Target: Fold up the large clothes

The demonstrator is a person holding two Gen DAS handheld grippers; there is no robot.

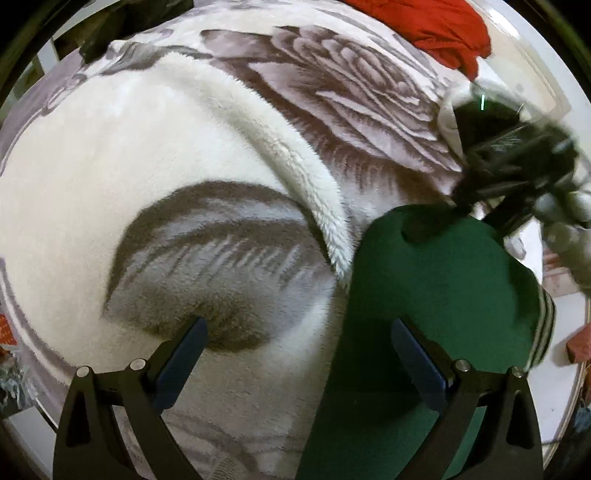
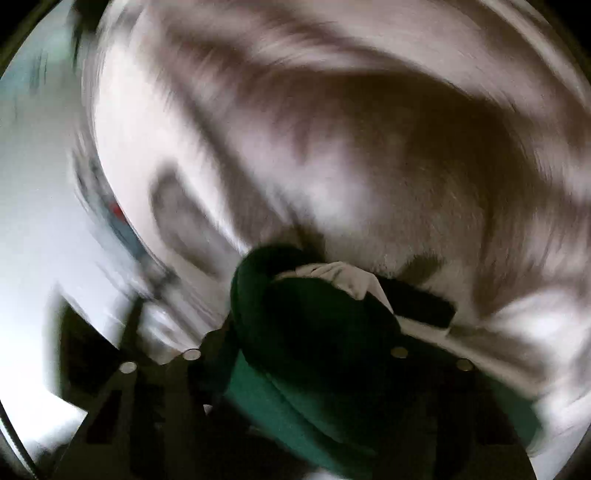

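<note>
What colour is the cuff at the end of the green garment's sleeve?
The ribbed cuff of the dark green garment is striped white and dark, best seen in the left wrist view.

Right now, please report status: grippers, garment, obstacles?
Left gripper open, empty. Right gripper shut on green garment, lifting it. Fleece blanket underneath; red cloth far side.

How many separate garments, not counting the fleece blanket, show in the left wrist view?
2. The green garment lies at lower right, its far end at the right gripper. A red garment sits at the top edge. More may lie beyond the frame.
</note>
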